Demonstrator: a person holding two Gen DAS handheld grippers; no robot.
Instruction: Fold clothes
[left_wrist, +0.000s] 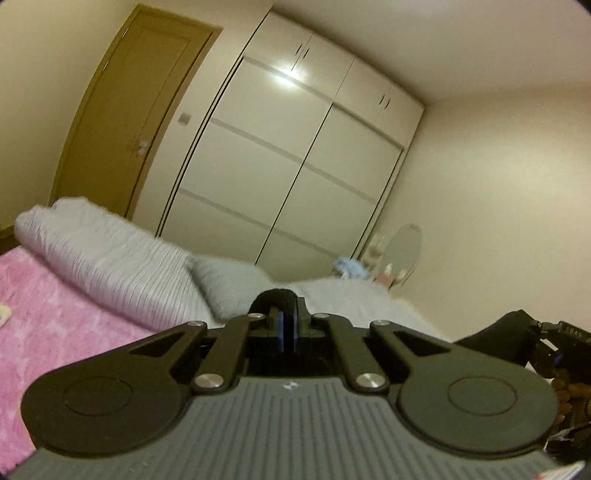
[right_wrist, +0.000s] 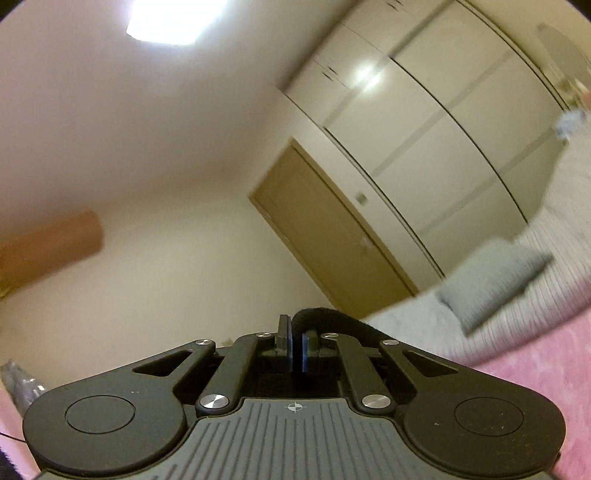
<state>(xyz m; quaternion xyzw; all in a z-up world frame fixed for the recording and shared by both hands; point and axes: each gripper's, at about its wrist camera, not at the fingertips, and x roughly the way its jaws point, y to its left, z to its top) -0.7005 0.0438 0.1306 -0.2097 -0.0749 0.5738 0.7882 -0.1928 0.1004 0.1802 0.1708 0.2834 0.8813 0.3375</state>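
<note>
Black garment (right_wrist: 325, 315) – a dark strip of cloth – was pinched at the tips of both tools, held up above the bed rather than lying on it. The right gripper (right_wrist: 296, 332) had its jaws clamped together on the fabric, which rose from between the blue pads and curled away to the right over the linkage. It pointed a little above level, and it was rolled enough that the room sat steeply tilted in its view, with the ceiling light (right_wrist: 173, 18) at the top and the brown door (right_wrist: 332, 236) slanting across the middle. The left gripper (left_wrist: 286, 321) was likewise squeezed tight, its pads nearly meeting, with a dark hump of what looked like the same cloth capping the fingertips. It pointed roughly level across the bed towards the white wardrobe (left_wrist: 295, 166), rolled slightly so that the wardrobe leaned. In the left wrist view more of the black cloth showed at the right edge, running to the other tool – the two stood side by side, near each other. Beneath and beyond them lay the pink blanket (left_wrist: 55, 314), and further back a striped duvet (left_wrist: 110, 251) bunched in a roll with a grey pillow (left_wrist: 229, 284) against it. An oval mirror (left_wrist: 404, 251) stood in the far corner by the wall; the small things around it were too blurred to make out
</note>
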